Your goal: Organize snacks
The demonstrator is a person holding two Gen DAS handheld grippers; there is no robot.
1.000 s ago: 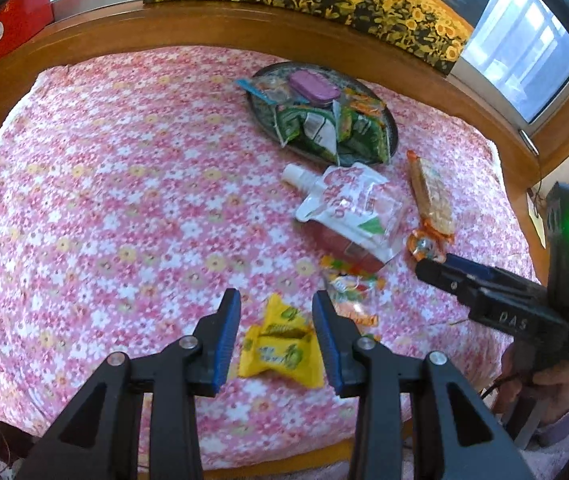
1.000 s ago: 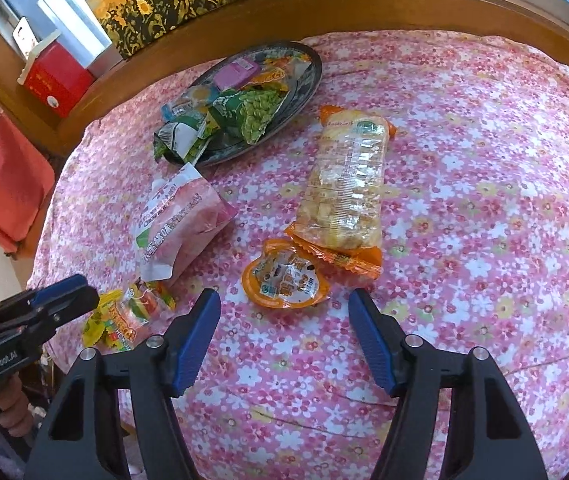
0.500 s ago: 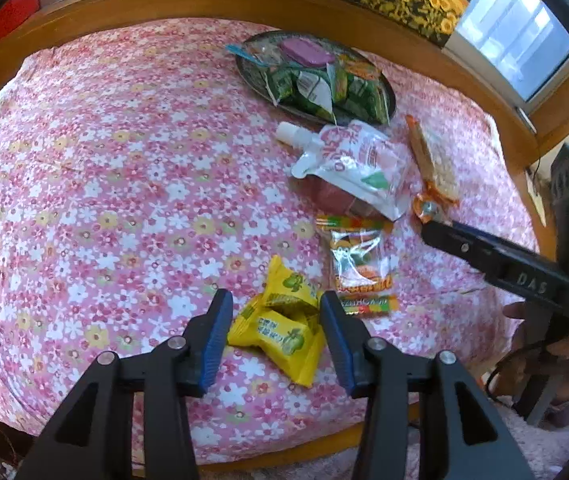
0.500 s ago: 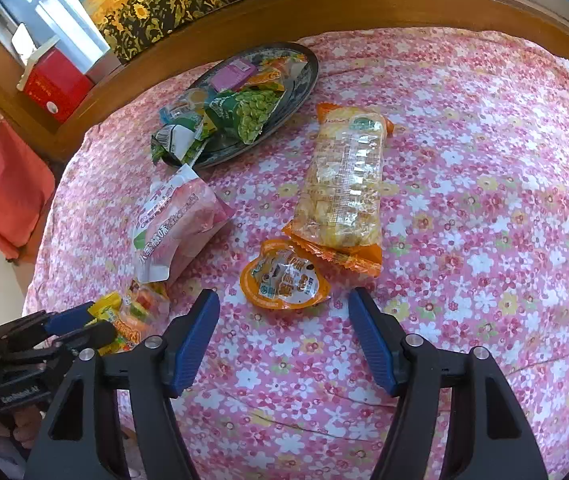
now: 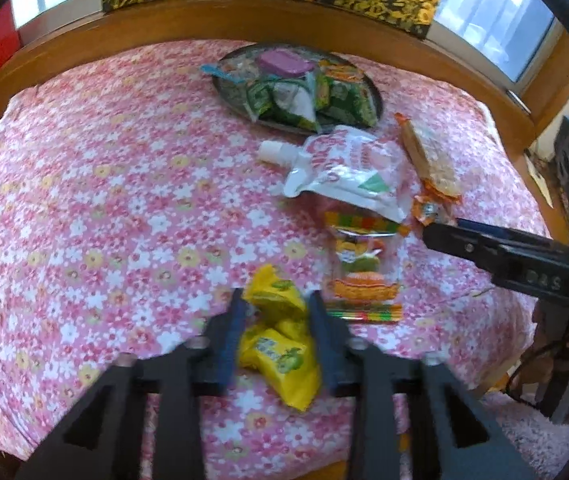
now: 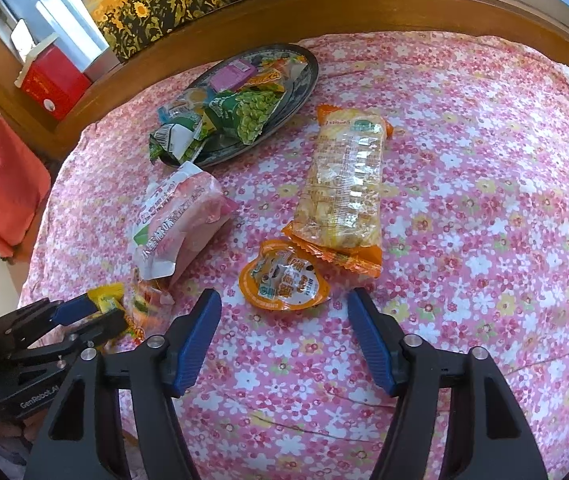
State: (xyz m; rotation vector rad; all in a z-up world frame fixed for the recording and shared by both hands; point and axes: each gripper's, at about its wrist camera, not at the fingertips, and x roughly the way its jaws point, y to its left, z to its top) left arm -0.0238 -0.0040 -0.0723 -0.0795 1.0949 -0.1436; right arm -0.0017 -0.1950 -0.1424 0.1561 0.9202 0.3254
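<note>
At the bottom centre of the left wrist view, the left tool (image 5: 274,336) had just been closing and its blue fingers pressed on both sides of the yellow snack packets (image 5: 280,344), which lay on the flowered surface (image 5: 104,208). Just to their right lay a clear candy bag (image 5: 362,270), and beyond it a white and pink pouch (image 5: 348,172). In the right wrist view, the right tool (image 6: 284,338) stood wide at the bottom, its jaws having just narrowed a little, with nothing between them. Just beyond its tips lay an orange jelly cup (image 6: 284,280), touching a long cracker pack (image 6: 342,188) behind it. Farthest, at upper centre, a dark tray (image 5: 376,98) held green and purple packets (image 5: 288,94).
</note>
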